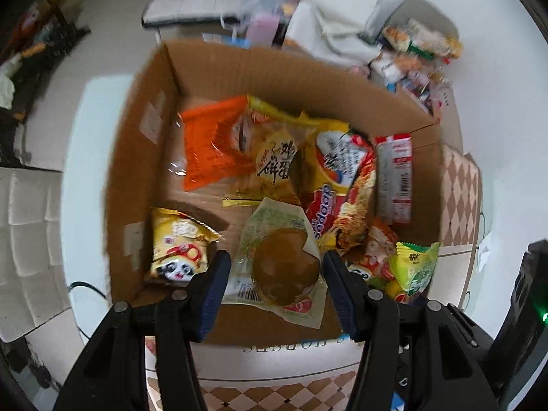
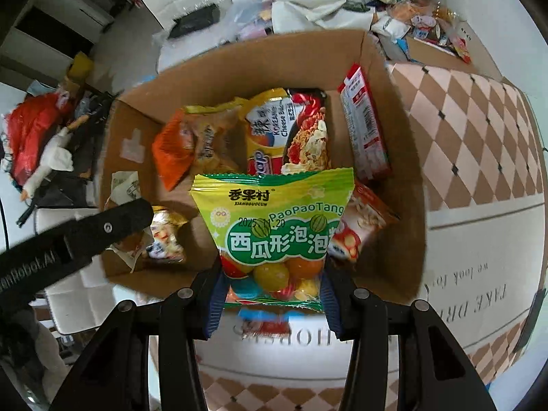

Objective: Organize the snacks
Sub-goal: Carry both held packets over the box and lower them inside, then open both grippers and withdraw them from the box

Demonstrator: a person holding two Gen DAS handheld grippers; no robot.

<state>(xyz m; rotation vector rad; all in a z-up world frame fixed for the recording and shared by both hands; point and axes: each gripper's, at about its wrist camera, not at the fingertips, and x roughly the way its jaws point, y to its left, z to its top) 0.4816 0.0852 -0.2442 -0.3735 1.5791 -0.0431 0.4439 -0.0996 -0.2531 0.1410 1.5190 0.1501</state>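
Black-armed and blue-padded, the left claw [image 1: 275,281] hangs over the open brown cardboard box [image 1: 144,157], pinching a clear-wrapped brown bun [image 1: 284,270] between its pads; the wrapper's printed edges spill past both sides. Left of it there's bare box floor, with a small yellow panda-face snack bag [image 1: 179,245] tight against the left wall. Further back, an orange foil packet [image 1: 209,147], a yellow chip bag [image 1: 270,161] and a red-and-yellow noodle pack [image 1: 337,191] crowd the middle, and a red-and-white flat packet [image 1: 394,178] leans on the right wall. Everything in this view is smeared by blur, so the small print can't be read.

Over to the right claw [image 2: 274,291]: its pads are clamped on the bottom of a green-and-yellow bag of coloured gumballs [image 2: 274,226], held upright above the box's near right corner. That bag hides what lies beneath it, and the left claw's black arm [image 2: 85,236] cuts across the lower left. The box sits on a checked tan-and-white cloth on the worktop [image 2: 479,130]; a loose heap of more snack packets [image 2: 418,10] waits beyond the far right corner, and cluttered shelves fill the room's left edge.
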